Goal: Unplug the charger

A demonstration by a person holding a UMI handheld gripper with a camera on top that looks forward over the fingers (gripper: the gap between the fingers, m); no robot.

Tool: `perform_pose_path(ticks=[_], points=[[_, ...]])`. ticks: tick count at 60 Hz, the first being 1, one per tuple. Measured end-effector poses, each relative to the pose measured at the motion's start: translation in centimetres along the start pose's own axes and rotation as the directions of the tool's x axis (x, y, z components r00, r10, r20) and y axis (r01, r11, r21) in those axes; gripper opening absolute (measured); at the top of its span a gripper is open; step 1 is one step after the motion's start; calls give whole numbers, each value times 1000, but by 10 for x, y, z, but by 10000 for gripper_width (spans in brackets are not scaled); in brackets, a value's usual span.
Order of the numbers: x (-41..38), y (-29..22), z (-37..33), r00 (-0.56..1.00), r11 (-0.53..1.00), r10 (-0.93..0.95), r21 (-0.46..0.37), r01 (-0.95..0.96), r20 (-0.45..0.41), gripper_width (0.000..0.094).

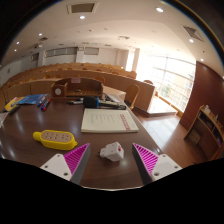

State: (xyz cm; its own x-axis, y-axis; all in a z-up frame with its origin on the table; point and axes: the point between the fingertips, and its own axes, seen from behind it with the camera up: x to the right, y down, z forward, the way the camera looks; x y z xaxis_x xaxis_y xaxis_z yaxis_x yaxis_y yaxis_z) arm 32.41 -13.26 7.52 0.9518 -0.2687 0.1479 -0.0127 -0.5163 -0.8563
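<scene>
A small white charger block (112, 151) lies on the dark brown table (30, 150), between my two fingers with a clear gap at each side. My gripper (111, 160) is open; the pink pads (77, 158) stand well apart on either side of the charger. A yellow power strip (55, 139) with several sockets lies on the table to the left, just beyond the left finger. I see no cable joining the charger to the strip.
An open white book or paper pad (108, 120) lies beyond the charger. Blue and yellow items (26, 101) sit at the far left of the table. Wooden benches (90, 82) and bright windows (170, 80) lie further back.
</scene>
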Motion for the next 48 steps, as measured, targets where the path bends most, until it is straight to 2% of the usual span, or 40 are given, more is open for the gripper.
perform_pose_path(ticks=[14, 25, 36, 48], points=[[-13, 15, -135, 1000, 1000, -13, 16, 13, -29, 846], [-29, 51, -222, 999, 1000, 21, -17, -22, -36, 848], [-32, 62, -273, 998, 999, 33, 3, -33, -57, 848], [-40, 60, -298, 998, 999, 26, 31, -25, -56, 848]])
